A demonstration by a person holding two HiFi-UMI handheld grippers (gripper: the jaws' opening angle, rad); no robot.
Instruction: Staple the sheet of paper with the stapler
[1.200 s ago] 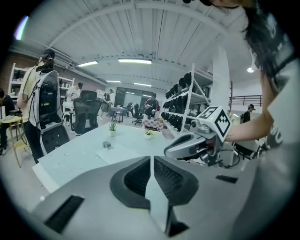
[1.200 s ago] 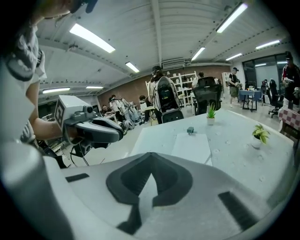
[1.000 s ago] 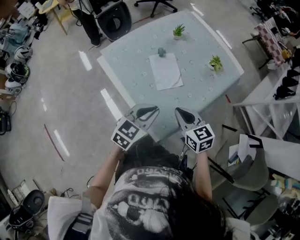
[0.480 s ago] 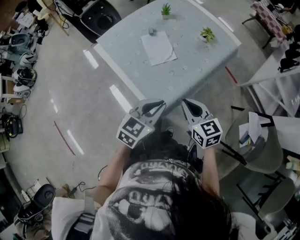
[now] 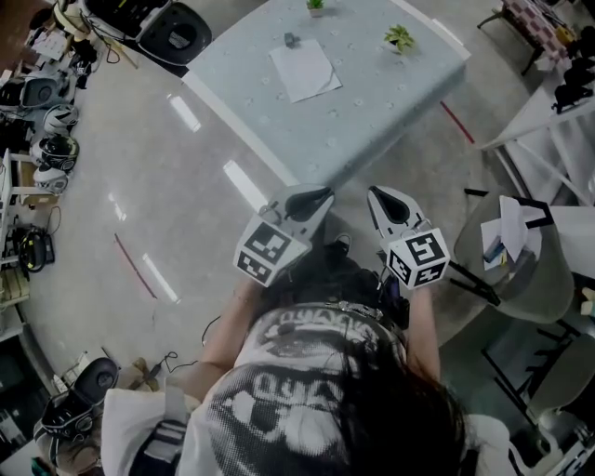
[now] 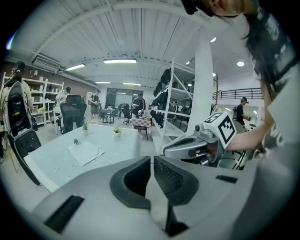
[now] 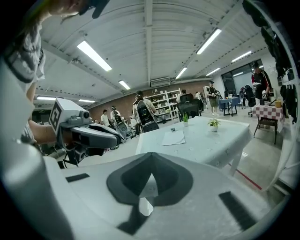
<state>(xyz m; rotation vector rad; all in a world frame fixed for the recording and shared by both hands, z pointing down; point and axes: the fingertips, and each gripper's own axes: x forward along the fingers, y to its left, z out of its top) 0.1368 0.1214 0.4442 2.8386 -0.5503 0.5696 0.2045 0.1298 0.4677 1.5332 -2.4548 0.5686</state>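
Note:
A white sheet of paper (image 5: 304,68) lies on the pale table (image 5: 372,102) far ahead of me, with a small dark stapler (image 5: 290,40) at its far edge. Both show small in the left gripper view, paper (image 6: 84,152) and stapler (image 6: 76,140), and in the right gripper view, paper (image 7: 174,137) and stapler (image 7: 172,129). My left gripper (image 5: 314,197) and right gripper (image 5: 385,197) are held side by side in front of my chest, over the floor and short of the table's near corner. Each is shut with nothing between its jaws.
Two small potted plants (image 5: 398,37) (image 5: 315,5) stand on the table. A black office chair (image 5: 177,33) is at the table's far left. A grey chair holding papers (image 5: 521,260) sits to my right. Helmets and gear (image 5: 56,121) line the left wall.
I have backed away from the table: it has slid toward the top of the head view and shrunk. Both grippers came back with me, still shut and side by side.

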